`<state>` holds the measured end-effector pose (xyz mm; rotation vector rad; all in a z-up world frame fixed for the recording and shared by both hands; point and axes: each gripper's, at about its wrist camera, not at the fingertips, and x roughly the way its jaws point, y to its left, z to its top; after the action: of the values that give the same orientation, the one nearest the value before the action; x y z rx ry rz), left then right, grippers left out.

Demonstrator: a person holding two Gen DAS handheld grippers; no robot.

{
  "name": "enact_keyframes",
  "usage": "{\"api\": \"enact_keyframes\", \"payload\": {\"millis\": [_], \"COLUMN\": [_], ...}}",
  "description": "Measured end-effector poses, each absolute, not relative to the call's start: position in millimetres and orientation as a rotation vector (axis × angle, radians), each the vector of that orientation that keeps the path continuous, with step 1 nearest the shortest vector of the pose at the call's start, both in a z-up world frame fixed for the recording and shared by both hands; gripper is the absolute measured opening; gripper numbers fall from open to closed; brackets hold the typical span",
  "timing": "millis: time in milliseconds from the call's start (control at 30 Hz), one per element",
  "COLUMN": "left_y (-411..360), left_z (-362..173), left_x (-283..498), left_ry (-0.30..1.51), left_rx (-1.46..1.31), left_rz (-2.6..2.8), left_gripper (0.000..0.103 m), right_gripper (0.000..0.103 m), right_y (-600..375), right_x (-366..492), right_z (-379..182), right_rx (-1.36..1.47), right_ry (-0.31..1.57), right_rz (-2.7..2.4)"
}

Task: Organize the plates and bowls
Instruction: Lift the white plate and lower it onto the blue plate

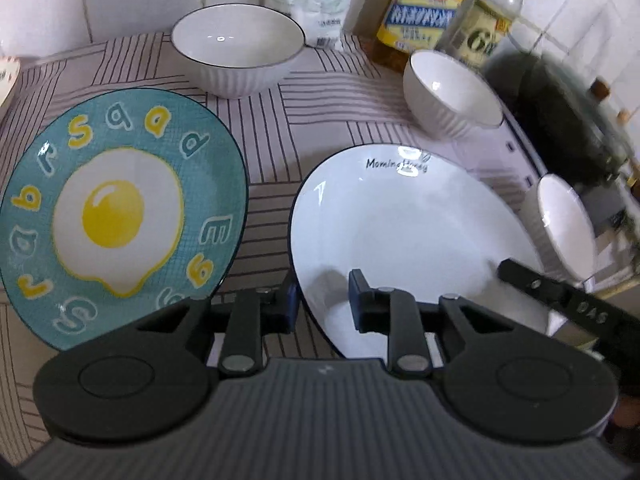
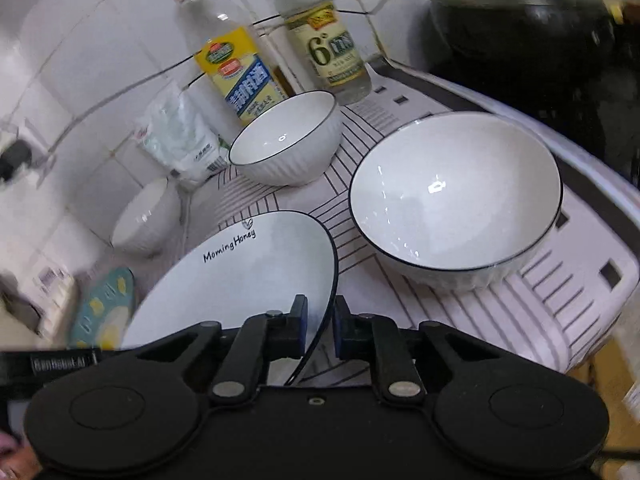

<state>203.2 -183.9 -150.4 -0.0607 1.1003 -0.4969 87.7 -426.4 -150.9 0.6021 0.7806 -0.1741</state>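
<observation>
- Where the striped cloth [image 1: 328, 92] covers the desk, a white plate [image 1: 408, 232] lettered "Morning Honey" lies at the middle; both tongs grip its dark rim from opposite sides
- left tongs [image 1: 323, 300]: nearly closed on the plate's rim, one pad outside the edge, one on the inner face
- right tongs [image 2: 321, 330]: pinched onto the plate's rim, the thin edge running between the pads
- teal plate [image 1: 120, 216] with fried-egg picture and letters: flat on the cloth, just beside the white plate, apart from it
- three white ribbed bowls, dark-rimmed, all upright: a large bowl [image 1: 236, 54] by the tiled wall; a middle bowl [image 1: 448, 92] near the bottles; a near bowl [image 2: 456, 200] beside the white plate
- yellow-labelled bottle [image 2: 232, 68], clear bottle [image 2: 328, 48], white packet [image 2: 180, 136]: against the wall
- dark pot [image 2: 532, 32]: beyond the cloth
</observation>
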Motion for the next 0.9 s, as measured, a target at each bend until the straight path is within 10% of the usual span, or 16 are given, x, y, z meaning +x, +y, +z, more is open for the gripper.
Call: {"api": "enact_keyframes", "payload": {"millis": [900], "left_y": [-42.1], "left_z": [-72.0], "left_x": [200.1], "left_ry": [1.032], "left_rx": [-0.098], "left_rz": [-0.305], "left_gripper": [0.024], "right_gripper": [0.017], "right_y": [-305.5], "right_x": [146.8], "right_z": [-84.8], "right_rx": [0.451], "right_ry": [0.776], "right_rz": [0.122]}}
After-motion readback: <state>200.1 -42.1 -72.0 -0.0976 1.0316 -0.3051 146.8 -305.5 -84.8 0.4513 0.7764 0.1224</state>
